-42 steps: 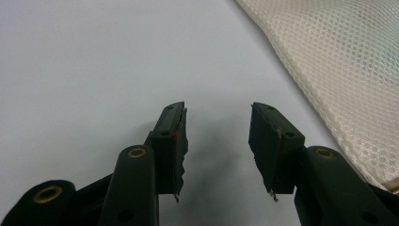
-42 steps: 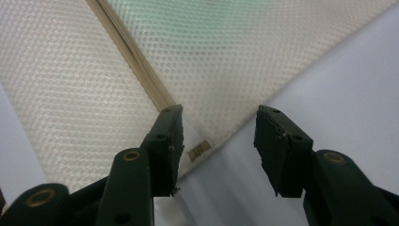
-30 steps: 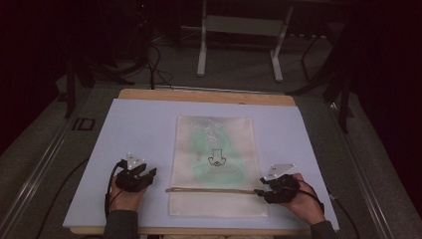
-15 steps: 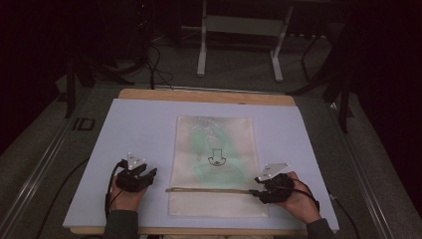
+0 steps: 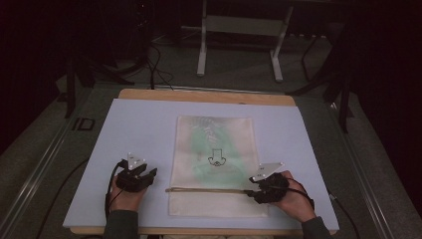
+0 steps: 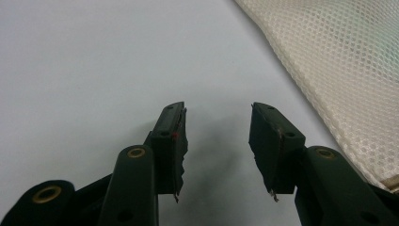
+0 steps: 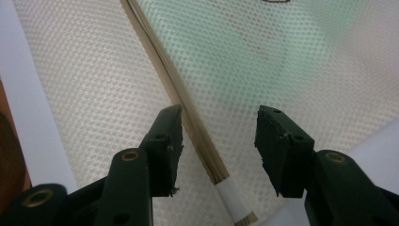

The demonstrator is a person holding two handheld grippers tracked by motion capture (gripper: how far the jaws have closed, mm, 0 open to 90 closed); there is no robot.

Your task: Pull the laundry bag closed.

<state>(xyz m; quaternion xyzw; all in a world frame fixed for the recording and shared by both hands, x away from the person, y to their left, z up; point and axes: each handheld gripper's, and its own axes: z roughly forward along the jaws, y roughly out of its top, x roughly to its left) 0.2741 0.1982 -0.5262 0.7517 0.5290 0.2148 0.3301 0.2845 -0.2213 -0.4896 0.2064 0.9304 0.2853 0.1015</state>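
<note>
The right gripper has shifted slightly leftward since a second ago, its jaws spread apart around the white-banded end of the thin bundle of tan sticks lying across the cream mesh bag. The left gripper stays released over the pale blue mat, just beside the bag.

The high view looks forward and down from above, while both gripper views look closely along their jaws, sharing the mesh bag.
</note>
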